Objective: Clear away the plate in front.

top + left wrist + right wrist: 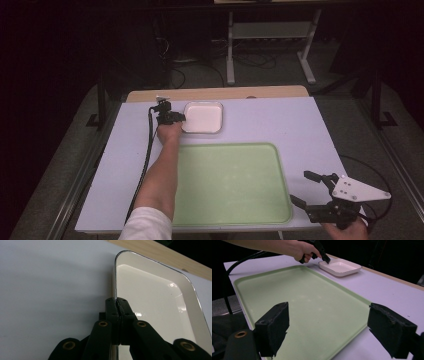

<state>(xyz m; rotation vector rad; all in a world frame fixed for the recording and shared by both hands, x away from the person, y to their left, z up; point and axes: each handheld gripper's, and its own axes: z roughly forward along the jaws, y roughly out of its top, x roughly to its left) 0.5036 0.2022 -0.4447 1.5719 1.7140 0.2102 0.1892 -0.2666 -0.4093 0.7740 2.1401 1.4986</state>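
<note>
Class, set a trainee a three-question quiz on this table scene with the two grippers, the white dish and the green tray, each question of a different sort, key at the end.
1. True or false: the left gripper is shut on the rim of the white dish.
2. The right gripper is: A open, B shut on the green tray, C holding the dish.
3. What lies inside the green tray?

Key: 1 true; 2 A; 3 nothing, its surface is bare.
</note>
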